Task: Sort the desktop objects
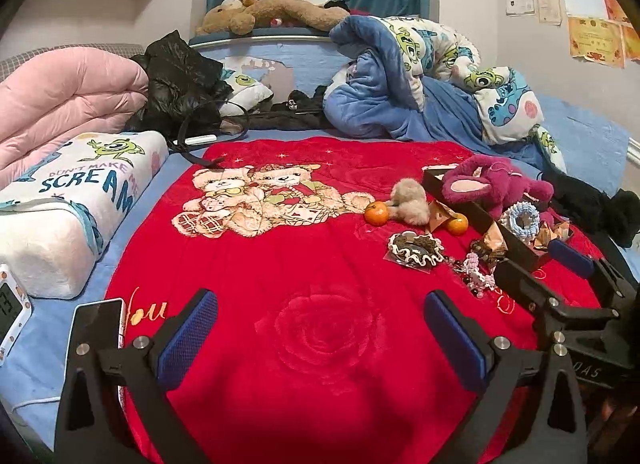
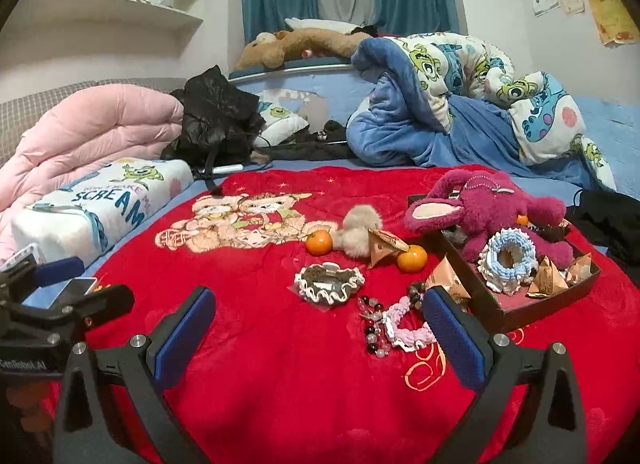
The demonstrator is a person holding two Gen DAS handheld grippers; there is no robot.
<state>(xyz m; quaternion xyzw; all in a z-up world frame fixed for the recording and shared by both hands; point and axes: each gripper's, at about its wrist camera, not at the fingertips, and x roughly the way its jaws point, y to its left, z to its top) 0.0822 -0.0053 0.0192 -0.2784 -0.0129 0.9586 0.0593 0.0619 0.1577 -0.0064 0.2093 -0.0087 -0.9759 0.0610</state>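
Observation:
On the red blanket point(image 2: 280, 344) lie two tangerines point(image 2: 319, 242) point(image 2: 412, 258), a beige fluffy toy point(image 2: 360, 230), a brown-and-white scrunchie point(image 2: 330, 283), a pink scrunchie point(image 2: 408, 326) with bead strings point(image 2: 374, 328), and gold foil packets point(image 2: 384, 246). A dark tray point(image 2: 520, 310) at the right holds a magenta plush point(image 2: 492, 208), a blue-white scrunchie point(image 2: 507, 260) and more gold packets point(image 2: 548, 282). My right gripper point(image 2: 320, 336) stands open, its right finger beside the pink scrunchie. My left gripper point(image 1: 320, 340) is open over bare blanket; the same tangerine point(image 1: 376, 213) and tray point(image 1: 516, 248) lie ahead of it to the right.
A phone point(image 1: 94, 328) and a small clock point(image 1: 10, 310) lie at the left edge by a white printed pillow point(image 1: 72, 200). A pink duvet point(image 1: 60, 100), black jacket point(image 1: 180, 84) and blue blanket heap point(image 1: 420, 96) crowd the back. Dark cloth point(image 2: 608, 224) lies right of the tray.

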